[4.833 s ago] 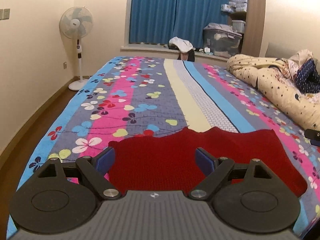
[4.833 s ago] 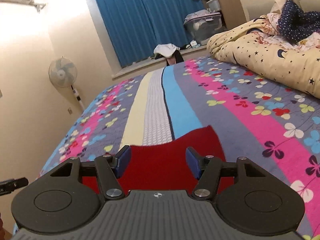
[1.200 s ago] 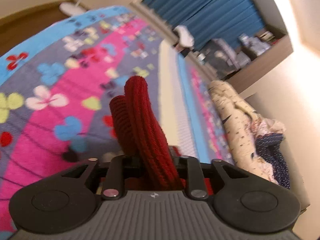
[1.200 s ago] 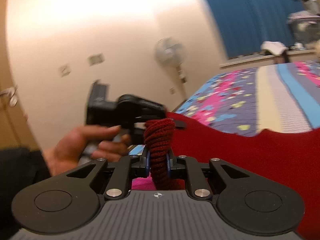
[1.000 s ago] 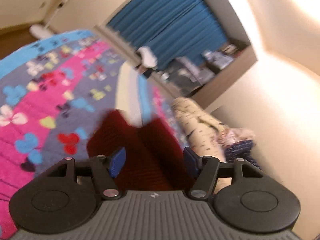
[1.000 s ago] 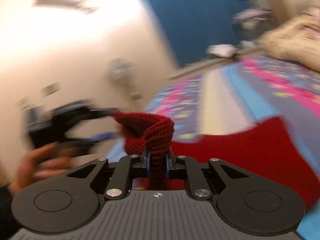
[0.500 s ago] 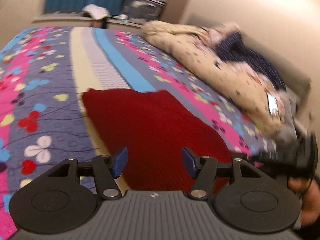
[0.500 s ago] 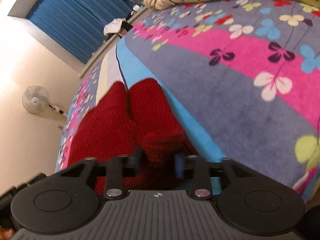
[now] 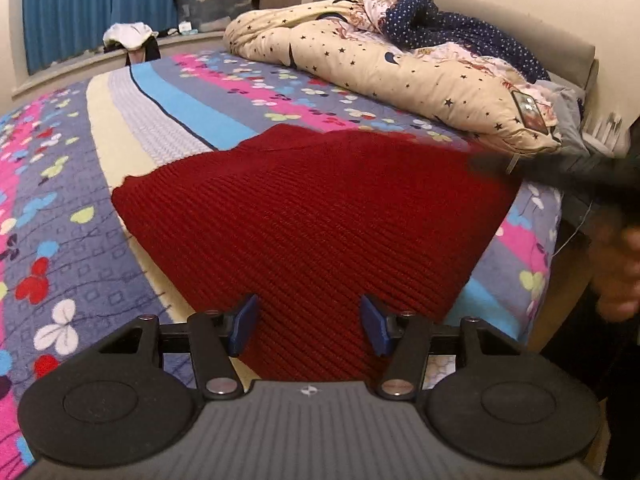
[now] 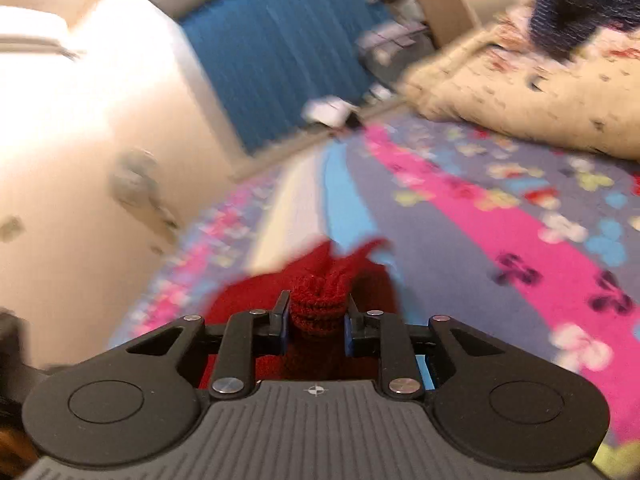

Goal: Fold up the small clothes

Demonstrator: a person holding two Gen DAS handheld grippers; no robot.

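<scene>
While the left gripper (image 9: 308, 326) hangs with jaws apart and nothing between them over the near edge of the red knit garment (image 9: 320, 216), that cloth lies flat on the flowered bedspread (image 9: 60, 240), running away toward the star-print quilt (image 9: 400, 64). At the garment's other side, the right gripper (image 10: 316, 322) has just been closing its jaws and, as far as the blur allows, pinches a bunched fold of it (image 10: 318, 298), so it looks the nearer to carry that edge across.
</scene>
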